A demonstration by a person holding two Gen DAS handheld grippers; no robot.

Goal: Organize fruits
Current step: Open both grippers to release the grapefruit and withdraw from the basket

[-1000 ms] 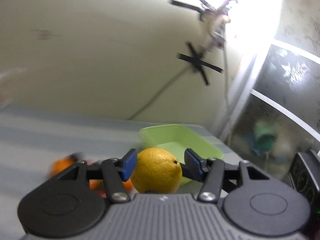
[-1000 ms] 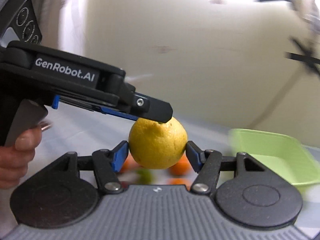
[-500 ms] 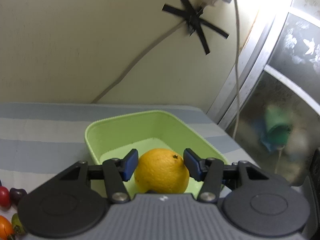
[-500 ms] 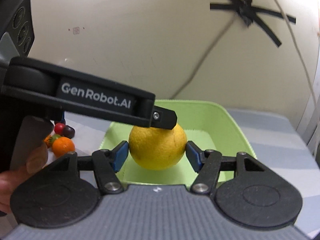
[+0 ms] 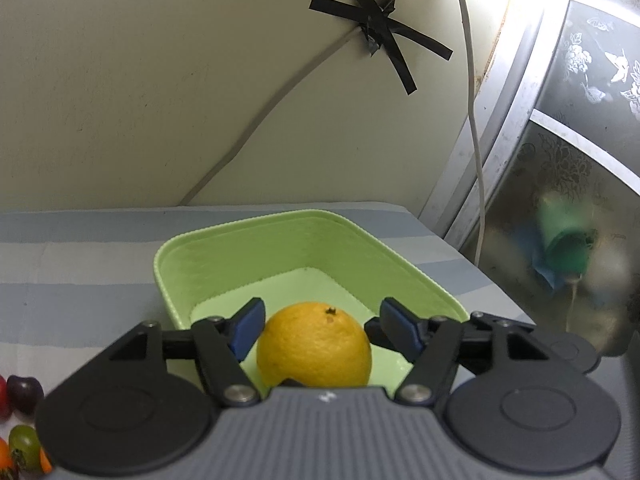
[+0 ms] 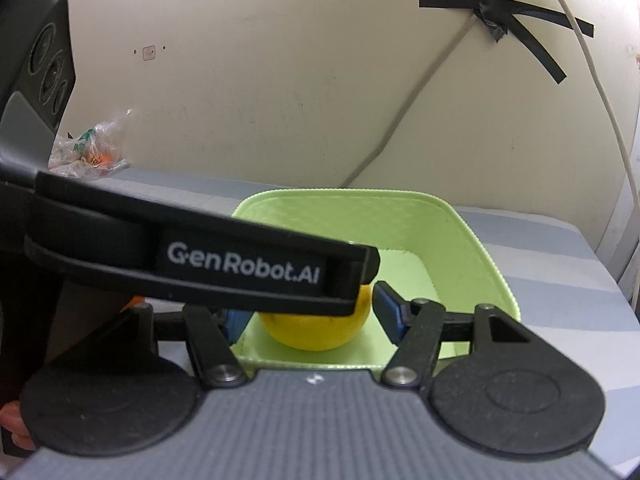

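Fruit goes into the pale green plastic tray (image 5: 256, 248), so I have brought both hands over it. It stands on the blue-and-grey striped cloth (image 5: 80, 280), close to the wall.

My left gripper (image 5: 324, 326) has just been opening its jaws. The round orange fruit with the dark stem dot (image 5: 314, 348) sits between them, and a gap shows on either side, so the blue pads (image 5: 248, 326) no longer press on it. It appears to rest on the tray floor near the front wall, stem up. I judge this the release. I spread the jaws only partly, enough to free the fruit without nudging it into a roll.

My right gripper (image 6: 311, 318) reaches in over the tray's near rim, with a smooth yellow round fruit (image 6: 316, 332) between its jaws. The left gripper's black finger crosses in front and hides the fruit's top and most of one pad. I cannot tell whether the pads grip the fruit or stand just off it.

The hands are crowded, so I would draw the left one back and up first to clear the way for the right.

A heap of small fruits, among them a dark cherry (image 5: 24, 394), waits on the cloth at my left, so much of the sorting seems undone.
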